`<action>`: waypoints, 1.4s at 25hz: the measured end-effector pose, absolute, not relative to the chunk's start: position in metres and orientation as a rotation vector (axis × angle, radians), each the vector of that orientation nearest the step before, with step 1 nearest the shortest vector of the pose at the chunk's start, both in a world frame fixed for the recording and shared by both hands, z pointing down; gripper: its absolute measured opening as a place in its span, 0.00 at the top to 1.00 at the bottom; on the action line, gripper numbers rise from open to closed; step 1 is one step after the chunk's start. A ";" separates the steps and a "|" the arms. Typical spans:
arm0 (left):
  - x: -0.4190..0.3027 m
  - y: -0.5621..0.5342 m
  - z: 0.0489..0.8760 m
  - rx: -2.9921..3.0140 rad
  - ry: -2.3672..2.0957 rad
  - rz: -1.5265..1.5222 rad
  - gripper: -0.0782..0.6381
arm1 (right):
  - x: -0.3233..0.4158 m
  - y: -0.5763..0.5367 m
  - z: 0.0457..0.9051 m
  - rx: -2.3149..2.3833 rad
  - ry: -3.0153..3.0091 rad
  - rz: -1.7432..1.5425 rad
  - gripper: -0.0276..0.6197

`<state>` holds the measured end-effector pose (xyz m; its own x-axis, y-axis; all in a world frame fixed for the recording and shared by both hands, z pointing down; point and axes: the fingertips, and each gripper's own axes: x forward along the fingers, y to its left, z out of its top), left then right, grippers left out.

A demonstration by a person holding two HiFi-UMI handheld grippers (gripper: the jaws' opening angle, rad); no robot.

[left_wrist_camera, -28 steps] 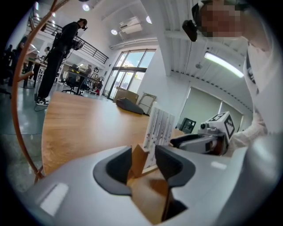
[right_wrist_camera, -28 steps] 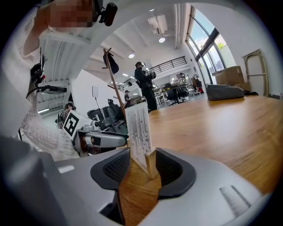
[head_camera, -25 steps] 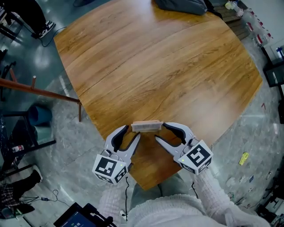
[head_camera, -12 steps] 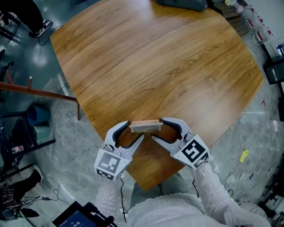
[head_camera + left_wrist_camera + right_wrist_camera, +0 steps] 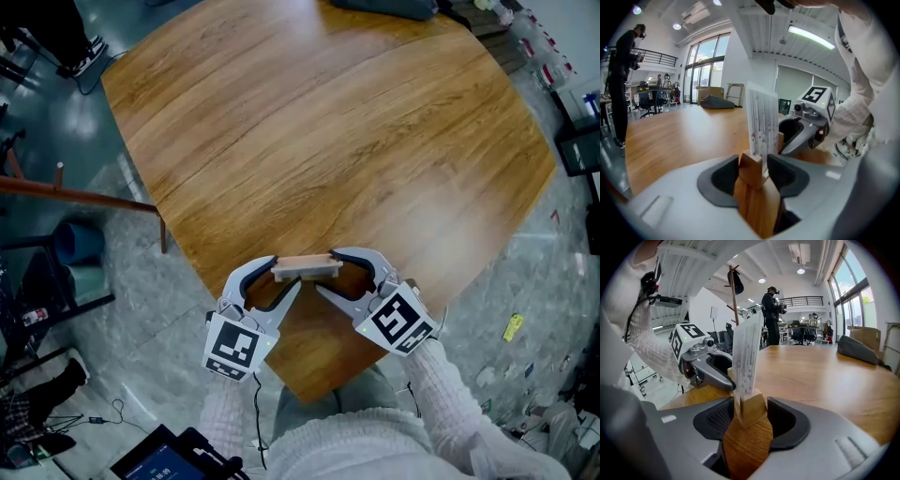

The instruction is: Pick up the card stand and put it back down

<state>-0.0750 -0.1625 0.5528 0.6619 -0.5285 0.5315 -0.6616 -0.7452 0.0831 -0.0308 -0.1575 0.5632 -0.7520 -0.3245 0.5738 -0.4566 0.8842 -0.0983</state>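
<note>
The card stand [image 5: 307, 267] is a short pale wooden block with a white card upright in its slot. It rests on the round wooden table [image 5: 328, 141], close to the near edge. My left gripper [image 5: 284, 275] straddles its left end. Its jaws are closing, and the pads sit close beside the block [image 5: 752, 168] without clearly pressing it. At the other end, my right gripper [image 5: 325, 270] is open, with the block [image 5: 751, 408] between its pads and a sliver of gap. Each gripper view shows the other gripper across the stand: the right one [image 5: 801, 133] and the left one [image 5: 710, 369].
The table's near corner [image 5: 309, 394] lies just behind the grippers. A dark bag [image 5: 384, 11] sits at the far edge. A wooden rail [image 5: 84, 197] and a blue bin [image 5: 80, 242] are on the floor to the left. A person [image 5: 771, 315] stands well beyond the table.
The stand has stayed in about the same spot near the table's edge. Both grippers remain at its ends, and their marker cubes have shifted slightly inward and up.
</note>
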 end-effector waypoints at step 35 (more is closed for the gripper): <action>-0.069 -0.153 0.418 2.736 -1.080 0.703 0.64 | -0.024 -0.155 0.430 0.602 -2.527 0.124 0.71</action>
<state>-0.0692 -0.1531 0.4175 0.6380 -0.6166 0.4612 -0.6711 -0.7390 -0.0596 -0.0243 -0.1551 0.4300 -0.7576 -0.3933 0.5210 -0.4422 0.8963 0.0335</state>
